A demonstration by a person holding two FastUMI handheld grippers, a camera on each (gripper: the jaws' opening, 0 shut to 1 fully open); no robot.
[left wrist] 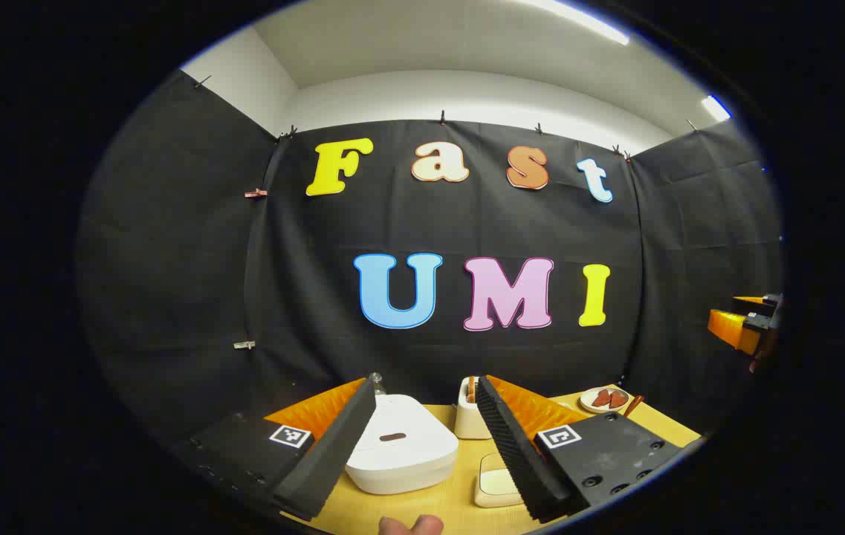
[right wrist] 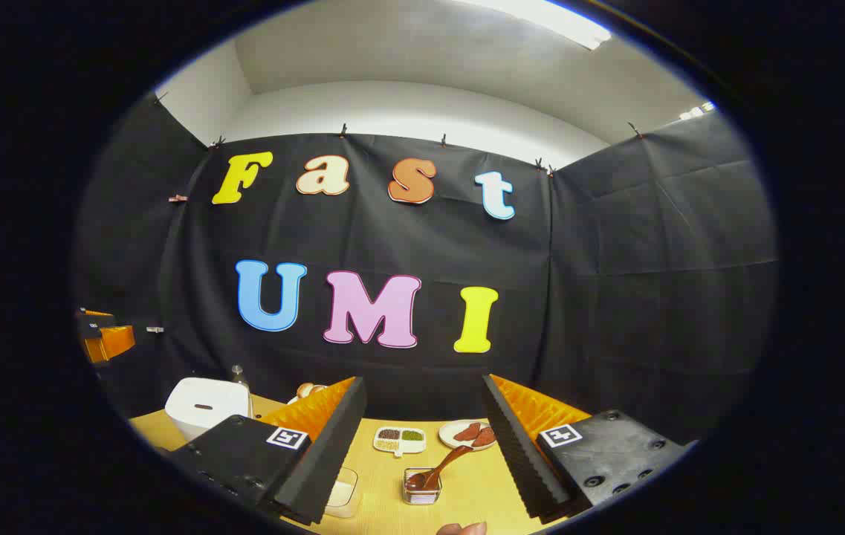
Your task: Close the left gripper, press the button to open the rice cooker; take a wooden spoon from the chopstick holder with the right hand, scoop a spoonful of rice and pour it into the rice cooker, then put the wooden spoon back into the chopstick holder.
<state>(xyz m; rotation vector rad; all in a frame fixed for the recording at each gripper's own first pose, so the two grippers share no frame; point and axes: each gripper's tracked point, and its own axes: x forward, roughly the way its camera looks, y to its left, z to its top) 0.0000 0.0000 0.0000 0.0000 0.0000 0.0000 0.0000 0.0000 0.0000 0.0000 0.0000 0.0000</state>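
Currently the left gripper point(left wrist: 426, 438) holds its jaws wide above the rice cooker point(left wrist: 400, 444); pressing unclosed, they would likely straddle the button.

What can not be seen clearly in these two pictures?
- Left gripper view: the holder behind the rice cooker is partly covered by the left gripper finger; its contents are unclear.
- Left gripper view: the right gripper is cut off at the edge, so its opening is unknown.
- Right gripper view: the divided dish holds grains too small to identify.
- Right gripper view: the container is half hidden by the right gripper's finger.
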